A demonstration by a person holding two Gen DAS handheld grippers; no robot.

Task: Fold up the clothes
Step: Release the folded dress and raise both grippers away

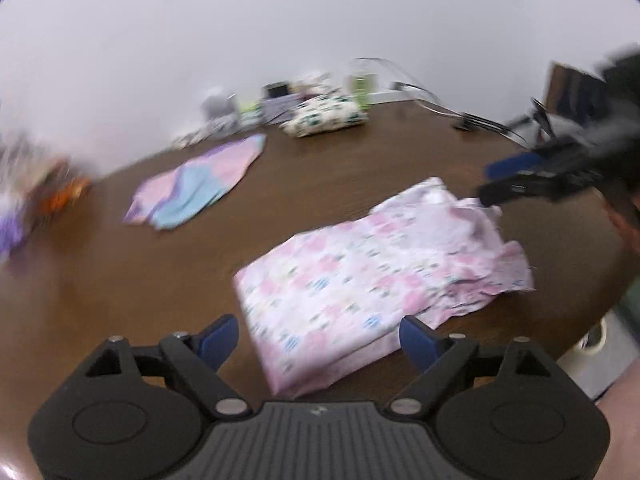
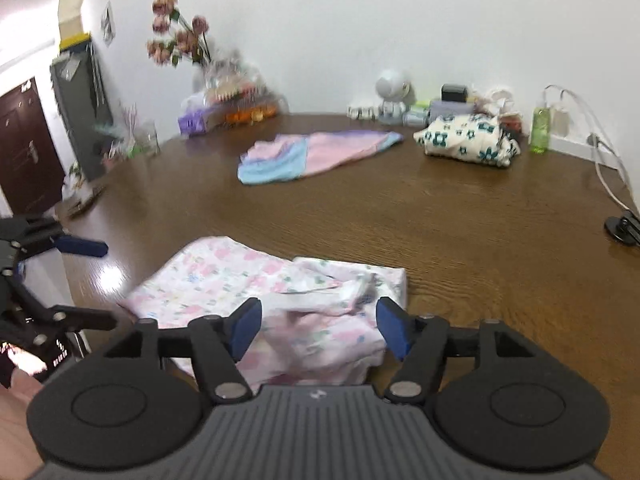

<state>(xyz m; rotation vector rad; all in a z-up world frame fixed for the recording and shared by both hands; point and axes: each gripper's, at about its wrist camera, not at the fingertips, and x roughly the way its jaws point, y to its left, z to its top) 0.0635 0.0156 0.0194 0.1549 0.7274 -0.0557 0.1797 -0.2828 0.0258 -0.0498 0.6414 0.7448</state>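
You're over a dark wood-grain worktop [image 2: 460, 216] with a soft sheen; its near left glares. The floral garment [image 2: 256, 292] is thin, creased cloth. Your right tool [image 2: 316, 328] is matt black plastic with blue pads [image 2: 390, 326], metal pivots and a ribbed grey housing.

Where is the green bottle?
In the right wrist view the green bottle stands at the far right of the brown table by the wall, just right of the cream flowered bundle.

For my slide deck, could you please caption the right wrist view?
Open right hand-held gripper poised over a partly folded pink floral garment on a brown wooden table.
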